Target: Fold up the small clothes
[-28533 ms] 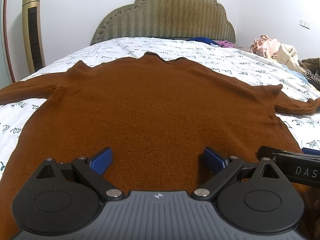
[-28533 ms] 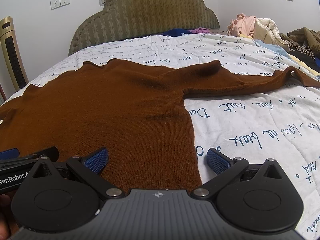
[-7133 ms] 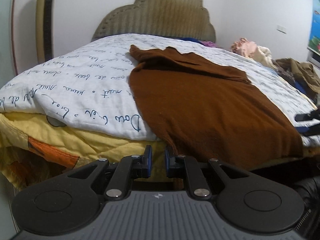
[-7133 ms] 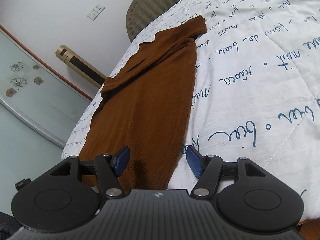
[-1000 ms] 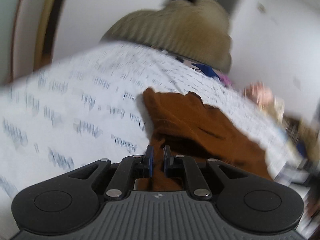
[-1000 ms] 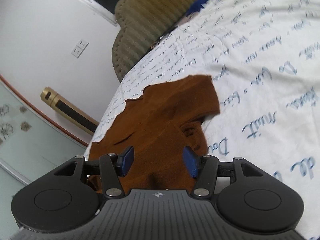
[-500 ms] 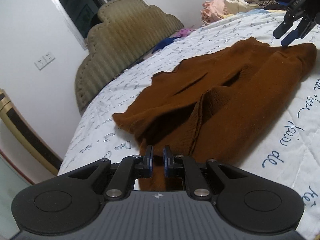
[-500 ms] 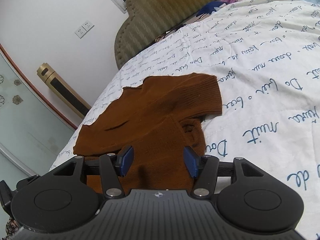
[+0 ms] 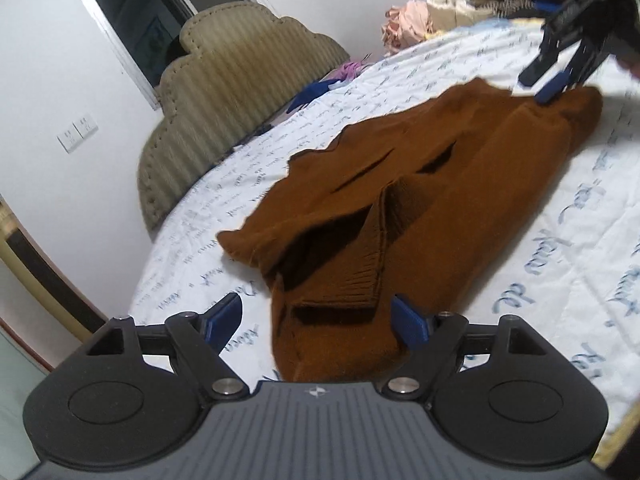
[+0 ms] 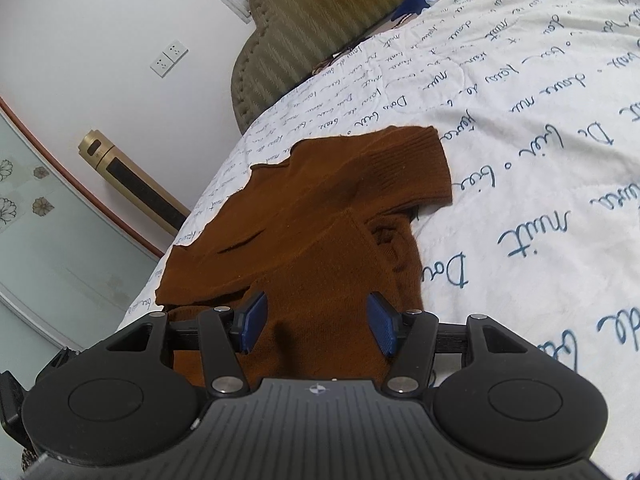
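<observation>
Lying on a quilt [image 10: 540, 128] scripted "nuit", the sweater [image 9: 420, 220] sits between both spread grippers [image 9: 318, 318] [image 10: 316, 320], the left's jaws just opened.

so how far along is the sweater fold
Done: the brown sweater lies doubled over on the bed quilt, sleeves tucked in. In hand: nothing; the left gripper has just opened over the near edge, and the right gripper is open above the cloth. Left: flatten the loose ribbed flap, perhaps one more fold.

Bed [image 10: 540, 128], white script-printed quilt; folded brown sweater [image 10: 320, 220] flat on it; clothes pile [image 9: 432, 20] at far edge
</observation>
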`<state>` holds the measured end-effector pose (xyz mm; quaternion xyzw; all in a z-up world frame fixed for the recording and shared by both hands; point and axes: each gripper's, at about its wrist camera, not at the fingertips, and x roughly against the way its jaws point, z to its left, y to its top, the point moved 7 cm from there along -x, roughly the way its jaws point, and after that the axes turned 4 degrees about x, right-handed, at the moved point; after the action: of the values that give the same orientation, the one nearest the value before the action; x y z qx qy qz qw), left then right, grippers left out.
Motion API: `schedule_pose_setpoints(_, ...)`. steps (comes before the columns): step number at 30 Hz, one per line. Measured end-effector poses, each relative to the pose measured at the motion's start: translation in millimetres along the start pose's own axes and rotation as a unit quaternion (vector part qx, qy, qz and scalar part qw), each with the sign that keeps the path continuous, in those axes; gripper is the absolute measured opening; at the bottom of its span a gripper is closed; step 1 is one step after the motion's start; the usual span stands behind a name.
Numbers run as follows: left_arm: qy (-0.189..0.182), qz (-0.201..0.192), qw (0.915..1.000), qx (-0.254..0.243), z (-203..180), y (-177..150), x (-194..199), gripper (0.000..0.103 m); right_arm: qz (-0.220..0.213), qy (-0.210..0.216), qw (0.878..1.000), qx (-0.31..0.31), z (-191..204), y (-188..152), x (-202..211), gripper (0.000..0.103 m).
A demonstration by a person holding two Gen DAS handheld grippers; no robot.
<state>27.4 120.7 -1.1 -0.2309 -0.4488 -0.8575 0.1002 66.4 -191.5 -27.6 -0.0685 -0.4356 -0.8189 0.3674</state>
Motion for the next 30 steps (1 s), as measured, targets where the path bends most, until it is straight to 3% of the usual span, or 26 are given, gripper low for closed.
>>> schedule_pose_setpoints(3,0.015,0.015,0.9995,-0.023,-5.5,2.1,-14.9,0.082,-0.002,0.001,1.0,-0.002,2.2,-1.3,0.9,0.057)
schedule_pose_setpoints(6,0.004,0.028,0.9994,-0.019,-8.2,2.7,-30.2,0.081,-0.008,-0.002,1.0,-0.006,1.5,0.5,2.5,0.057)
schedule_pose_setpoints(9,-0.013,0.033,0.9994,0.0,-6.9,5.0,-40.9,0.067,-0.017,-0.005,1.0,-0.012,-2.2,6.3,3.9,0.057)
schedule_pose_setpoints(14,-0.041,0.051,0.996,0.061,2.6,7.4,-57.8,0.019,-0.025,-0.011,0.999,-0.029,-13.8,14.1,1.9,0.057)
schedule_pose_setpoints(17,-0.044,0.047,0.9934,0.095,9.8,7.7,-61.4,0.01,-0.025,-0.008,0.999,-0.036,-17.7,14.9,-0.3,0.057)
schedule_pose_setpoints(26,-0.081,0.047,0.9846,0.147,21.6,9.3,-66.1,0.006,-0.014,0.01,0.999,-0.04,-20.1,26.3,-11.1,0.057)
schedule_pose_setpoints(30,-0.104,0.055,0.9742,0.193,29.2,6.7,-71.1,0.006,0.0,0.025,0.998,-0.053,-26.1,34.2,-16.2,0.057)
